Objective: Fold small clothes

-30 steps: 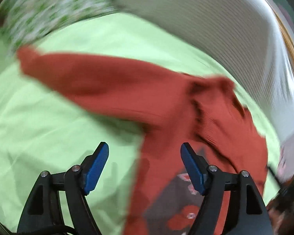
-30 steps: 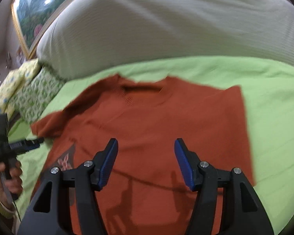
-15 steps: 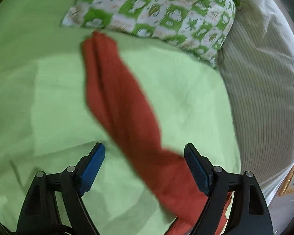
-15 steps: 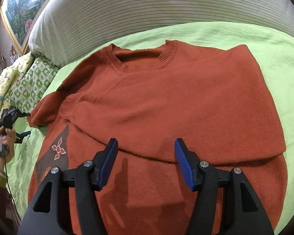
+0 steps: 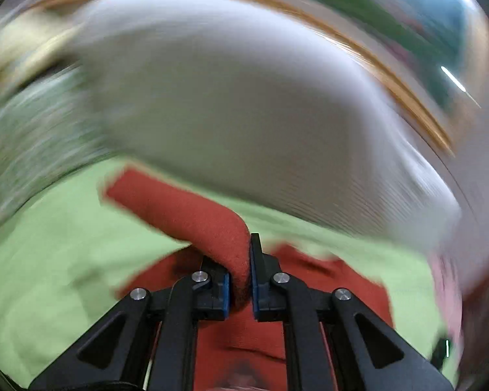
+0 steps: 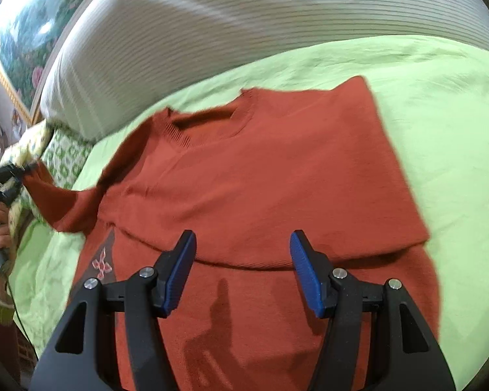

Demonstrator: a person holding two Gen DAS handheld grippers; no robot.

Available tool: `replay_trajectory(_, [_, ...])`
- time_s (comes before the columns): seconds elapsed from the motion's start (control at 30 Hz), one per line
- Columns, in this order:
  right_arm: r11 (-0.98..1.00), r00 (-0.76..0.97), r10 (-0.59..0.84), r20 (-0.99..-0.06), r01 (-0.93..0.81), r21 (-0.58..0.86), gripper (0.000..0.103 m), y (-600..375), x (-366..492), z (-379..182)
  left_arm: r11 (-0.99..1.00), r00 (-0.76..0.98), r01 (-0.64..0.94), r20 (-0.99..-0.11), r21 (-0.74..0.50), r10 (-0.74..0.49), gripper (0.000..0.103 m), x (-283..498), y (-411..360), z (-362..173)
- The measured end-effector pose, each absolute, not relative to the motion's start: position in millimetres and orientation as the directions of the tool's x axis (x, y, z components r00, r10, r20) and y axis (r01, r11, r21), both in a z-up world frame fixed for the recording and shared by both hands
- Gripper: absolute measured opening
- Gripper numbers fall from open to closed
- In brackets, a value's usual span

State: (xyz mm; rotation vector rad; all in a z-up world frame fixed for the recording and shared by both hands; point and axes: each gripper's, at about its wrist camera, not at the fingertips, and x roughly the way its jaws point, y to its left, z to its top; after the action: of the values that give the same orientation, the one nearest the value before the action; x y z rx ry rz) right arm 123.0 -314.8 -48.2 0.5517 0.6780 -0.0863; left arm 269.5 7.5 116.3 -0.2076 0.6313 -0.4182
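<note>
A rust-red knit sweater point(image 6: 260, 176) lies flat on the green bedsheet point(image 6: 440, 104), neck toward the pillow, its right sleeve folded across the chest. My left gripper point(image 5: 240, 280) is shut on the sweater's left sleeve point(image 5: 192, 215) and holds it lifted off the sheet; it also shows at the far left of the right wrist view point(image 6: 3, 179), with the sleeve point(image 6: 58, 202) stretched out from the body. My right gripper point(image 6: 243, 270) is open and empty, hovering above the sweater's lower chest.
A large striped white pillow point(image 6: 244, 26) lies behind the sweater. A green-patterned pillow point(image 6: 68, 156) sits at the left. A framed picture point(image 6: 26, 45) hangs behind. The left wrist view is motion-blurred.
My left gripper went from open over the sleeve to shut on it, and has swung round and lifted it. My right gripper stays open above the sweater, shifted slightly.
</note>
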Motion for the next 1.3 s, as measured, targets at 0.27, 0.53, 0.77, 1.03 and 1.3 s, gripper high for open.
replay_trajectory(0.27, [0.791,0.811,0.025,-0.585,0.342,0.507,0.061,-356.2,88.2,-35.7,0.728,0.545,0.685,-0.683,0.027,-0.487,0.083,186.7,-180.0,42.8])
replay_trajectory(0.53, [0.818,0.809,0.019,-0.587,0.325,0.475,0.061,-373.3,90.7,-28.7,0.832,0.555,0.552,-0.769,0.055,-0.317,0.083,205.7,-87.5,-1.5])
replay_trajectory(0.77, [0.908,0.772,0.047,-0.634,0.232,0.35,0.061,-358.0,121.2,-36.6,0.943,0.573,0.331,-0.803,0.047,-0.161,0.078,280.4,-7.3,-22.4])
replay_trajectory(1.03, [0.988,0.733,0.026,-0.68,0.084,0.128,0.061,-324.4,152.9,-40.3,0.943,0.552,0.311,-0.831,0.123,-0.074,0.072,333.8,-30.6,-46.0])
replay_trajectory(1.3, [0.858,0.77,0.189,-0.609,0.172,0.484,0.009,-370.1,170.2,-51.9,0.993,0.537,0.108,-0.843,0.037,-0.027,0.068,389.6,-26.6,-34.3])
